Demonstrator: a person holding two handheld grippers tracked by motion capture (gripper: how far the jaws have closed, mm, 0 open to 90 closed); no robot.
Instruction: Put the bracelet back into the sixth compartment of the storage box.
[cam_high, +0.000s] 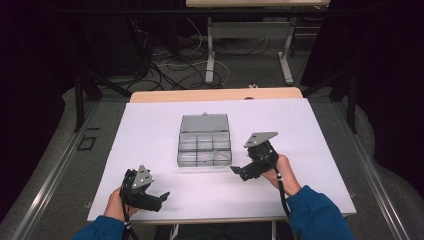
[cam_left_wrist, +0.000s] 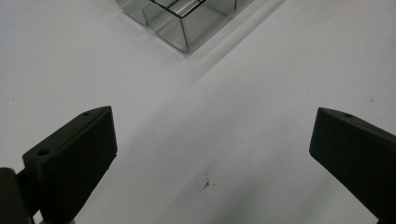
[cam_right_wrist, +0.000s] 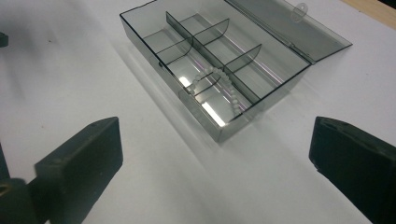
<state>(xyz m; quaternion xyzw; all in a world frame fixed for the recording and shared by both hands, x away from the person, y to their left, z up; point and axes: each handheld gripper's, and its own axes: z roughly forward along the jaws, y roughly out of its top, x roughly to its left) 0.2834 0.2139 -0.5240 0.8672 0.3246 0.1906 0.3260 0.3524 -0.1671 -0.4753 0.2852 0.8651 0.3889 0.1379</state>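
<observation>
A white sheet covers most of the wooden table, and everything in hand lies on it. Near the middle of the sheet sits a clear grey compartment box, its lid swung fully open and lying flat on the far side, away from the person. Thin dividers split the box into six cells in two rows. The right gripper, held in the person's right hand, hovers just beside the box's near right corner, its jaws spread wide apart and holding nothing; in the right gripper view the box lies just ahead between the two black jaws. The left gripper rests low near the front left of the sheet, well apart from the box, and its jaws also stand wide open and empty, with only a corner of the box at the top of the left gripper view. Inside the cell at the box's near right corner lies a small white bead bracelet, curled against the dividers.
</observation>
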